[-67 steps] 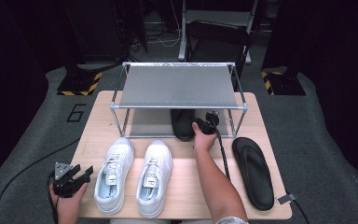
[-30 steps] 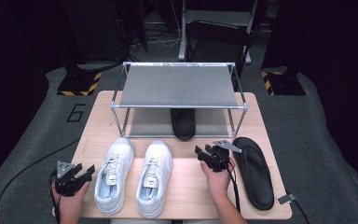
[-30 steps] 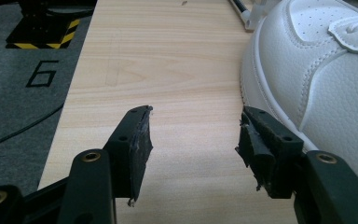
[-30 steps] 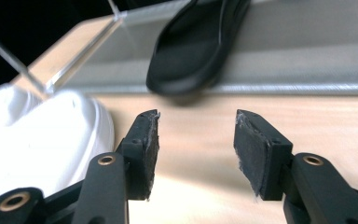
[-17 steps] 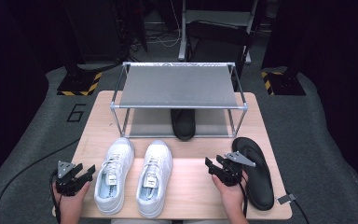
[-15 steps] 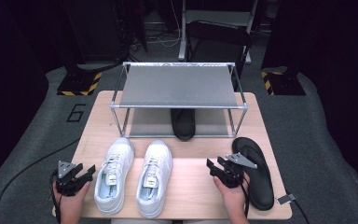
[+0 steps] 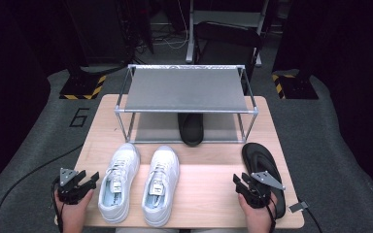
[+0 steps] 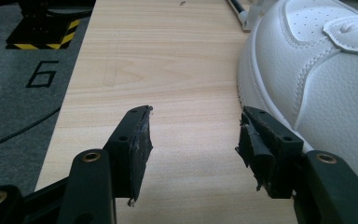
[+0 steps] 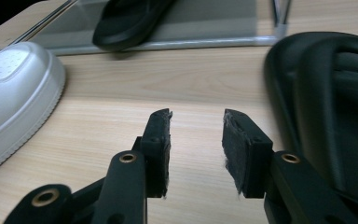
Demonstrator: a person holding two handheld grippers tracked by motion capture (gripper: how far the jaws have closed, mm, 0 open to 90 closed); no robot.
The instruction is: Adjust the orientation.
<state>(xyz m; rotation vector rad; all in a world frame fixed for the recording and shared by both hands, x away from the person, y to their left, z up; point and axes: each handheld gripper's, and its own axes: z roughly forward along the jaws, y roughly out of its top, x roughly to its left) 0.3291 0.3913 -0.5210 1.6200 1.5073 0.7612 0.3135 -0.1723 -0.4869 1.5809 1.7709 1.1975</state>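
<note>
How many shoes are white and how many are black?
White sneakers: 2
Black sandals: 2, one under the rack, one by the right gripper
Total: 4 shoes

The high view looks forward and down from above the person's side, taking in the whole bench with the shoe rack at its far edge. The left gripper view sits low and close over the bench's left part, facing the rack, a white sneaker at its right. The right gripper view is equally low, facing the rack, beside the black sandal. All three views share the bench top.
</note>
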